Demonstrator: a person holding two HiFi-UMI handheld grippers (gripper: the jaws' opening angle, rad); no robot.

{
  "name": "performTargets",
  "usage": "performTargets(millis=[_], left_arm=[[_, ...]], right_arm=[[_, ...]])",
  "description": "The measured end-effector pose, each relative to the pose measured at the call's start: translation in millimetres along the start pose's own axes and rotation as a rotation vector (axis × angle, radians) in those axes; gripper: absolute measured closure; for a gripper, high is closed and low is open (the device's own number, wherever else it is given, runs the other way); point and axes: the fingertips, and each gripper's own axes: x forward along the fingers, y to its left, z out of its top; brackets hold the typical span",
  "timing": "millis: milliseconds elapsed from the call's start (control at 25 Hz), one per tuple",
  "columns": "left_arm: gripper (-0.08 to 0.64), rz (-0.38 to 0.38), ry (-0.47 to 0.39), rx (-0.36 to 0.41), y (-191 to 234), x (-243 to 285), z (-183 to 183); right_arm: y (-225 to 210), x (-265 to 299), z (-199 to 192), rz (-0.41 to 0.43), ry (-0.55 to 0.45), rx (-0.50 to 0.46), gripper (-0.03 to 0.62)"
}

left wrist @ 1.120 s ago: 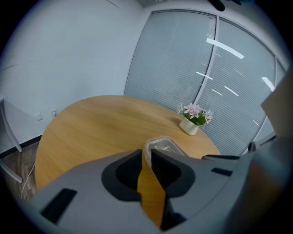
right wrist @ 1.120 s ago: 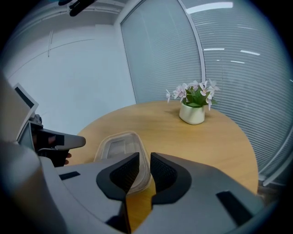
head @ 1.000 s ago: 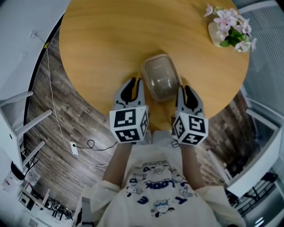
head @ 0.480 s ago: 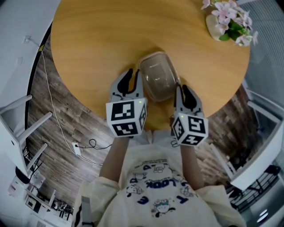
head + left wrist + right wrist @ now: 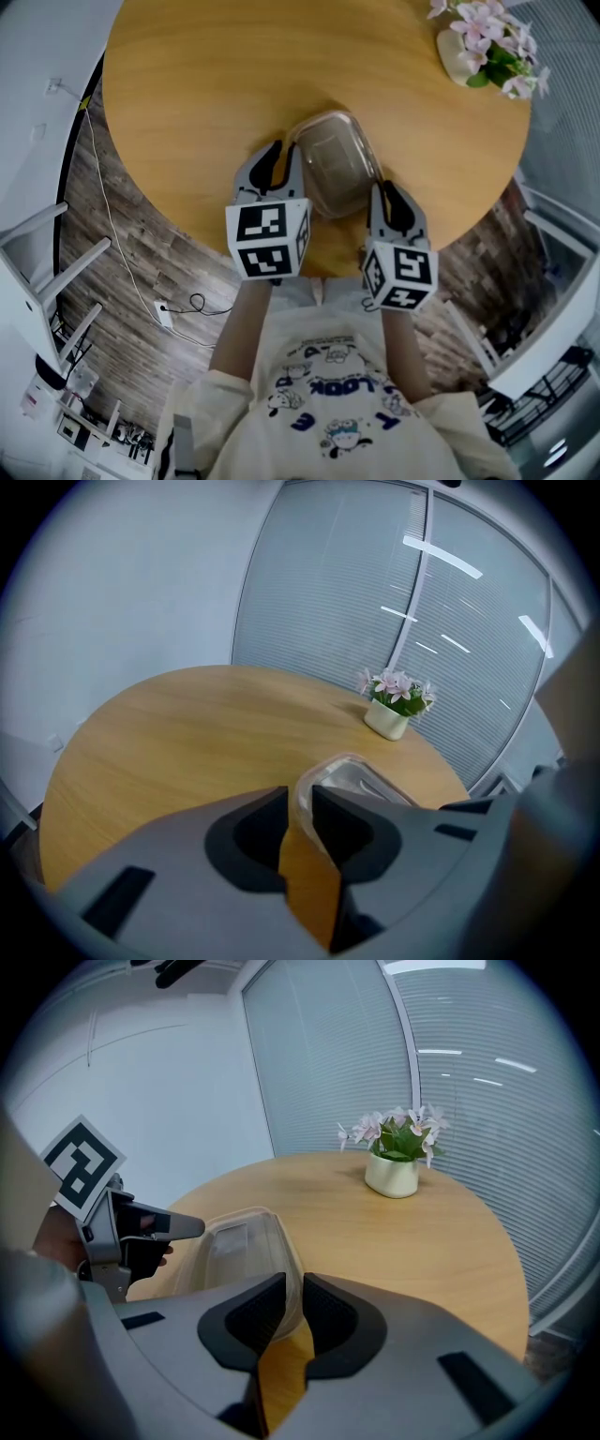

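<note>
A clear plastic container (image 5: 333, 169) with a lid is over the near edge of the round wooden table (image 5: 206, 84). My left gripper (image 5: 277, 161) is shut on its left rim, and the thin clear edge sits between the jaws in the left gripper view (image 5: 300, 803). My right gripper (image 5: 388, 199) is shut on the right rim, with the container (image 5: 234, 1241) running from its jaws (image 5: 292, 1299) to the left. The left gripper (image 5: 122, 1232) shows across the container in the right gripper view. I cannot tell whether the container rests on the table or hangs just above it.
A white pot of pink flowers (image 5: 487, 47) stands at the table's far right edge, also seen from the left gripper (image 5: 389, 714) and the right gripper (image 5: 394, 1171). Window blinds (image 5: 375, 592) stand behind the table. Wood floor with a cable (image 5: 122, 253) and white furniture (image 5: 37, 272) lie to the left.
Both grippers, still shut on the container, have moved it a little farther over the table. The left gripper's marker cube has come into the right gripper view.
</note>
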Motion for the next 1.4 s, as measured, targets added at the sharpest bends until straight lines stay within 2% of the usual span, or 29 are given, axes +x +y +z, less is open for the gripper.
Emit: performTargets(millis=[400,560,760,920,1400], left_arm=[[0.499,-0.019,0.001,0.007,6.8,7.7,4.8],[0.526,-0.054,-0.001,-0.002,4.0,8.7,5.1],[0.537,-0.056,-0.002,-0.002,3.1,10.6,5.3],[0.54,-0.049,-0.008,-0.004,3.2,9.2,6.5],[0.54,-0.042,-0.077,0.004,3.2,-12.6,29.8]], right_arm=[[3.1,0.3,0.7,0.013,0.017,-0.066,0.549],[6.0,2.3,-0.5,0.02,0.029,-0.062,0.569],[4.7,3.8,-0.2,0.026,0.035,-0.039,0.574],[3.5,1.7,5.3,0.025,0.014,-0.016,0.575],[8.7,-12.0,34.7,0.027,-0.072,-0.042,0.575]])
